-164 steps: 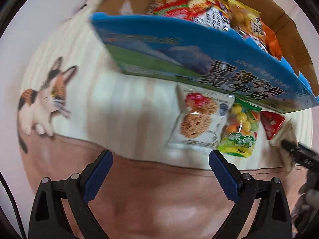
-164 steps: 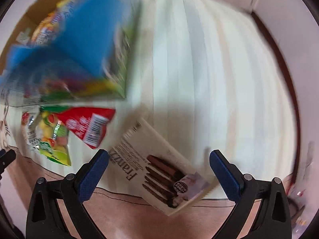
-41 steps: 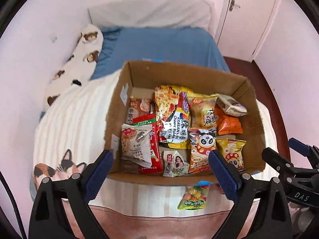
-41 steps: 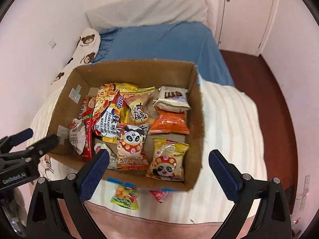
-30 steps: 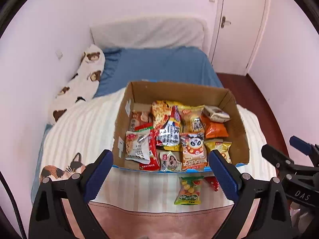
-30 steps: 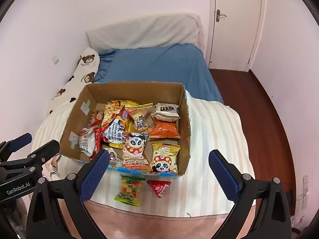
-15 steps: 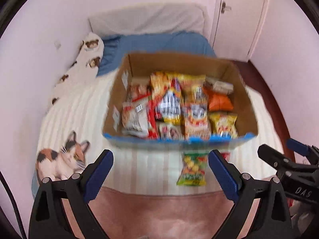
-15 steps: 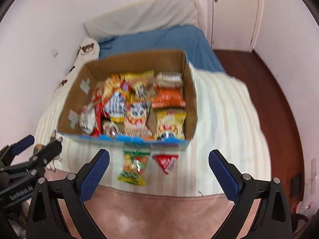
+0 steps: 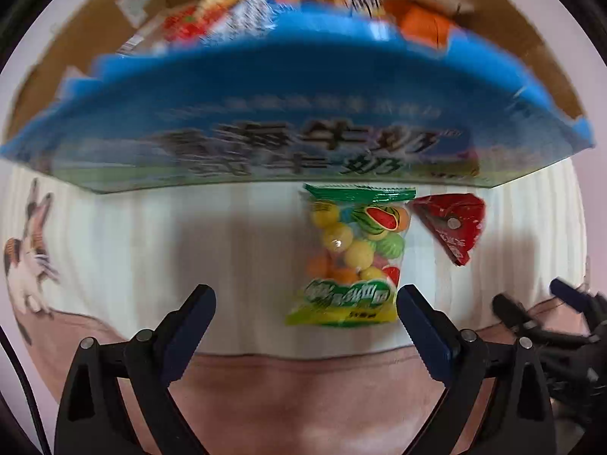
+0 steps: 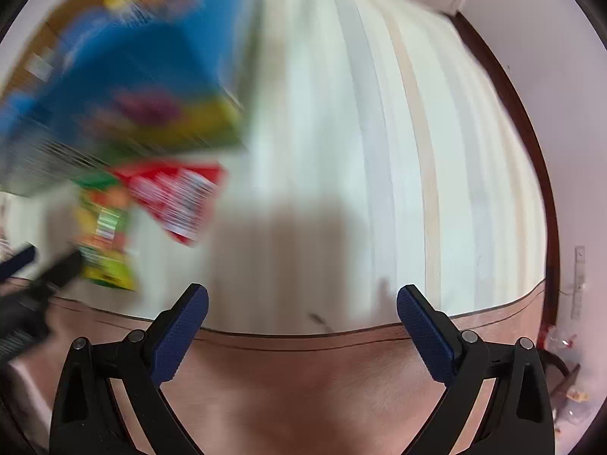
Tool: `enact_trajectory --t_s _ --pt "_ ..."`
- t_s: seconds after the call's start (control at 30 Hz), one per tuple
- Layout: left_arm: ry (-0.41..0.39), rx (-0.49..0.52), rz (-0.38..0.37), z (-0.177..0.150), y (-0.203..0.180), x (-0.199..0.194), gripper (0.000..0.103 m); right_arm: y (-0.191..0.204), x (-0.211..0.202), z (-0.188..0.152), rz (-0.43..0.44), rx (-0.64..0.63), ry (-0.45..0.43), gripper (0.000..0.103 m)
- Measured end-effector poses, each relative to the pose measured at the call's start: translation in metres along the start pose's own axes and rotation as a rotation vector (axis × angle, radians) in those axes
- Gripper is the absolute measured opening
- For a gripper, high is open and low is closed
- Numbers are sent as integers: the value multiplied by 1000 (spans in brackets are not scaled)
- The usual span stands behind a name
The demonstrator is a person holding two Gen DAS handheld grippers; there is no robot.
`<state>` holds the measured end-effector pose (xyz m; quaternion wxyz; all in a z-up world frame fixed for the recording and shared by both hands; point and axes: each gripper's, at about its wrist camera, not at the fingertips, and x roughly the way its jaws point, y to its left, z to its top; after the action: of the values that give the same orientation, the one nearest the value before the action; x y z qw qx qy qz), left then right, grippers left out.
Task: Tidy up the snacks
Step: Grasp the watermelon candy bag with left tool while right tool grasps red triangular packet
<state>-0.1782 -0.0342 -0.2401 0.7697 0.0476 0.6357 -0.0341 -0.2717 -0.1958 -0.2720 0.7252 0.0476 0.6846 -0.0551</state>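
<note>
A blue-fronted cardboard box [image 9: 265,113] full of snack packs stands on the striped bed cover. In front of it lie a green bag of fruit candies [image 9: 353,258] and a red triangular pack [image 9: 453,223]. My left gripper [image 9: 305,303] is open and empty, low over the cover, with the candy bag just ahead by its right finger. My right gripper [image 10: 303,303] is open and empty over bare cover; the blurred red pack [image 10: 178,197], candy bag [image 10: 106,242] and box [image 10: 125,76] lie to its upper left.
A cat picture [image 9: 26,250] is printed on the cover at the left. The cover's pink border [image 9: 303,398] runs along the near edge. The right gripper [image 9: 550,326] shows at the right of the left wrist view. A dark floor [image 10: 531,132] lies right of the bed.
Both grippers have dropped from high above the bed to just over the cover in front of the box. Since 5.5 s ago the cookie pack and chocolate-stick box have gone from the cover.
</note>
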Motion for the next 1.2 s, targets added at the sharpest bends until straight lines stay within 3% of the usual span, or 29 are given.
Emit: enact_trajectory --t_s 0.3,0.43,0.5,0.6,0.7,0.93,0.97,1.07,1.2 --pt "48 27 -23 9 -13 22 98 -9 36 0 37 46 17 103" --pt "47 29 -46 15 -15 19 97 -15 26 6 62 38 45 103" --pt "38 14 -82 15 -13 16 88 -14 7 11 128 30 -47 97" --pt "40 -11 -143 15 -6 11 63 -6 -27 13 243 24 -182 97" --pt "41 -15 -159 11 -6 4 48 2 -35 21 340 50 -203 95" --pt "38 -49 -143 -2 15 -7 44 19 -14 45 417 87 -174 92" --pt "40 -57 -142 -5 19 -8 44 21 -11 48 429 91 -171 90" --pt "48 -84 -137 -14 26 -10 43 38 -1 48 450 88 -156 63" --pt "50 -102 -133 -29 34 -16 42 47 -7 39 413 36 -161 55"
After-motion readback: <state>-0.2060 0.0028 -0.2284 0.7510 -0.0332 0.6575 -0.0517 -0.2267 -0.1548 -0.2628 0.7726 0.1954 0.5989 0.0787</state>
